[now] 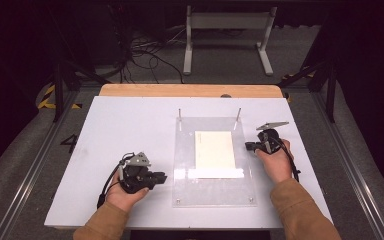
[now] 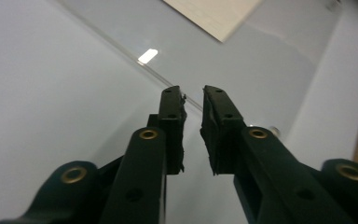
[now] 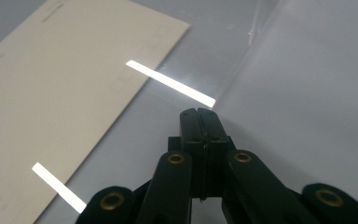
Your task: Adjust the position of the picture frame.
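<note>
Clear acrylic plate [image 1: 213, 187] is lying between my grippers, long axis toward the counter's far edge; left gripper [image 2: 193, 109] jaws slightly apart, empty; right gripper [image 3: 199, 114] jaws together, nearer, pointing at its right edge.

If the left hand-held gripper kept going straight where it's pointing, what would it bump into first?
Most likely the left edge of the clear plastic sheet. The left hand-held gripper, jaws slightly apart and empty, points right at that edge, low over the white table. Depth is hard to judge, so it might slide over it.
</note>
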Available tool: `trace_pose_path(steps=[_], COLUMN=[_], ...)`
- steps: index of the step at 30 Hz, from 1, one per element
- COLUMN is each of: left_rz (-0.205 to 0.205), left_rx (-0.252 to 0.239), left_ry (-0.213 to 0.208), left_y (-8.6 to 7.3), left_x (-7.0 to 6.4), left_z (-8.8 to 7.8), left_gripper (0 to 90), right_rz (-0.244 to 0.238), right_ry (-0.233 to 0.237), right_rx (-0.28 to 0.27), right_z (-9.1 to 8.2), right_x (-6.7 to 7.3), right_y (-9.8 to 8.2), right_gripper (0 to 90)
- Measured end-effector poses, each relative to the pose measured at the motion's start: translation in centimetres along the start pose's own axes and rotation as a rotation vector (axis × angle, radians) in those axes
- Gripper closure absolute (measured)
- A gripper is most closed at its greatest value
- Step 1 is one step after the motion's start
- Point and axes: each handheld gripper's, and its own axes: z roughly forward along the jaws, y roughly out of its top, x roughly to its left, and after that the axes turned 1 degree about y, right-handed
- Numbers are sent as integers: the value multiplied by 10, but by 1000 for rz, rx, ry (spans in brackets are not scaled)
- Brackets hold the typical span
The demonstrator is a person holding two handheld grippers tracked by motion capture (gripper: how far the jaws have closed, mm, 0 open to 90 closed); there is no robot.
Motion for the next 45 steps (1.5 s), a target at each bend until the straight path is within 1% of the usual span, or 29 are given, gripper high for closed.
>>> trace_pose_path(steps=[1, 2, 3, 4, 5, 7, 8, 9, 11, 12, 14, 15, 16, 18, 19, 20, 21, 22, 23, 26, 28, 30, 32, 33, 34, 36, 40, 44, 45], left_rz=[40, 73, 87, 113, 121, 154, 162, 166, 171, 167, 163, 161, 163, 159, 153, 155, 156, 151, 147, 157, 161, 160, 164, 165, 160, 160, 170, 177, 180], left_rx=[16, 31, 36, 49, 50, 64, 73, 77, 80, 80, 91, 96, 95, 96, 93, 85, 93, 90, 97, 102, 104, 104, 103, 103, 99, 96, 95, 109, 124], left_ry=[8, 3, -5, -20, -25, -44, -47, -62, -91, -94, -96, -98, -100, -105, -125, -126, -130, -126, -130, -125, -127, -138, -135, -130, -132, -131, -123, -148, -168], left_y=[0, 0, 0, 1, 2, 3, 4, 4, 5, 5, 4, 4, 3, 3, 2, 1, 1, 0, -1, -2, -2, -2, -2, -2, -3, -3, -4, -5, -5], left_x=[-5, -10, -14, -20, -23, -30, -33, -36, -39, -40, -41, -41, -40, -40, -40, -40, -39, -39, -38, -38, -38, -38, -38, -37, -36, -34, -34, -35, -35], left_z=[0, 0, 1, 1, 2, 3, 4, 5, 6, 7, 10, 13, 15, 17, 18, 20, 21, 22, 24, 27, 29, 29, 29, 29, 29, 29, 28, 26, 25], left_gripper=[734, 717, 689, 672, 648, 636, 635, 632, 626, 624, 624, 625, 625, 626, 627, 628, 628, 627, 627, 628, 635, 657, 695, 695, 717, 760, 798, 804, 799], right_rz=[-30, -62, -102, -130, -197, -262, -278, -295, -340, -359, -385, -393, -413, -438, -441, -443, -446, -455, -452, -456, -459, -467, -469, -474, -483, -480, -476, -465, -461], right_ry=[43, 89, 139, 164, 185, 204, 230, 258, 273, 288, 300, 297, 289, 263, 262, 267, 265, 263, 259, 251, 256, 255, 258, 267, 261, 261, 254, 262, 265], right_rx=[-13, -23, -19, -8, 31, 74, 88, 112, 136, 147, 160, 170, 191, 223, 228, 234, 239, 244, 253, 265, 253, 250, 249, 245, 242, 237, 231, 217, 208], right_z=[-9, -17, -24, -29, -39, -51, -56, -61, -68, -71, -74, -74, -74, -73, -73, -74, -74, -74, -73, -70, -68, -68, -68, -68, -68, -68, -69, -71, -72], right_x=[7, 13, 19, 24, 34, 46, 52, 59, 70, 76, 84, 86, 88, 90, 90, 90, 90, 90, 90, 88, 88, 88, 88, 88, 88, 88, 89, 91, 92], right_y=[0, -2, -3, -5, -11, -19, -24, -29, -37, -43, -51, -53, -56, -61, -62, -64, -65, -66, -67, -71, -73, -73, -73, -74, -74, -74, -76, -81, -83], right_gripper=[898, 890, 845, 811, 777, 773, 775, 775, 752, 745, 728, 728, 728, 732, 737, 744, 743, 743, 743, 742, 744, 760, 780, 802, 820, 828, 830, 830, 830])
